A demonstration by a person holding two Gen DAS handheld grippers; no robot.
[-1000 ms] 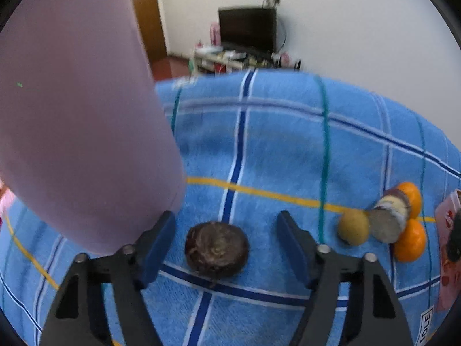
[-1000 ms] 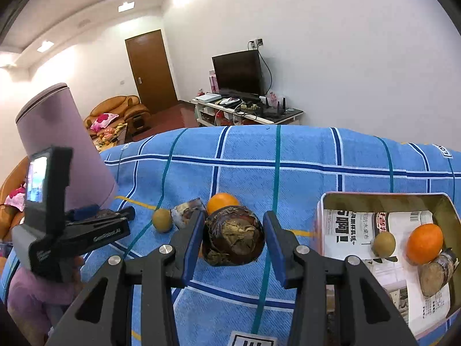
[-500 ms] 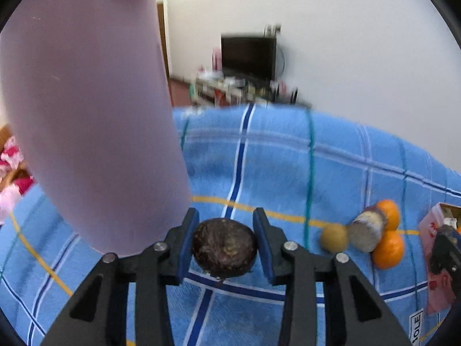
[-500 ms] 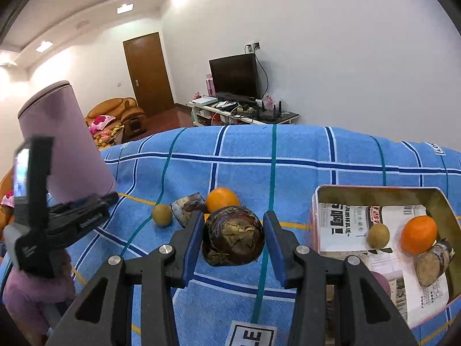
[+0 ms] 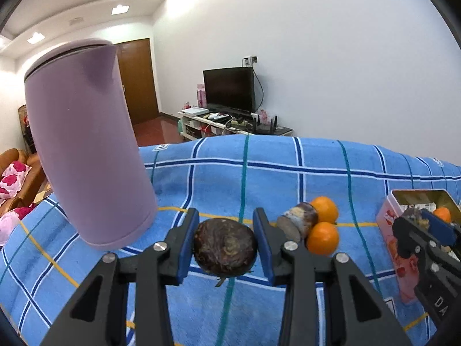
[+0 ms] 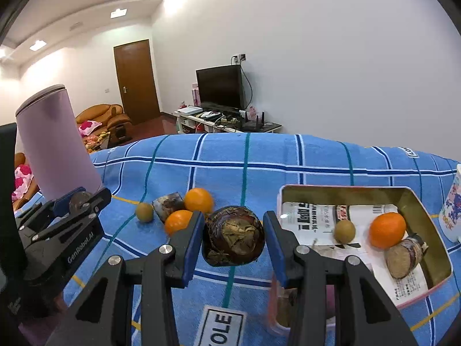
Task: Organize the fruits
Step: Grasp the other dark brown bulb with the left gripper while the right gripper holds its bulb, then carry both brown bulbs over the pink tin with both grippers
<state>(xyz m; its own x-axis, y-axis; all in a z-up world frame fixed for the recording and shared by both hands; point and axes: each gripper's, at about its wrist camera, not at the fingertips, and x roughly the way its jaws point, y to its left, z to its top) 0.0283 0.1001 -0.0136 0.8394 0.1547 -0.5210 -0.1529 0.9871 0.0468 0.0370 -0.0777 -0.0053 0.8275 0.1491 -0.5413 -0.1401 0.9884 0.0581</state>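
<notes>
My left gripper (image 5: 226,243) is shut on a dark brown round fruit (image 5: 224,250), held above the blue checked cloth (image 5: 273,178). My right gripper (image 6: 233,240) is shut on a second dark brown fruit (image 6: 232,240), held just left of the pink tin box (image 6: 415,201). The box holds a kiwi (image 6: 345,230), an orange (image 6: 387,229) and a cut brown piece (image 6: 404,254). On the cloth lie two oranges (image 6: 198,200), a cut brown piece (image 6: 168,203) and a kiwi (image 6: 144,212). The left gripper also shows in the right wrist view (image 6: 83,201).
A tall lilac canister (image 5: 83,155) stands on the cloth at the left, close to my left gripper. A white printed cup (image 6: 453,204) stands right of the box. A TV stand and a door are far behind.
My left gripper closed on the dark fruit and lifted it off the cloth, away from the canister. My right gripper kept its fruit and moved nearer the box.
</notes>
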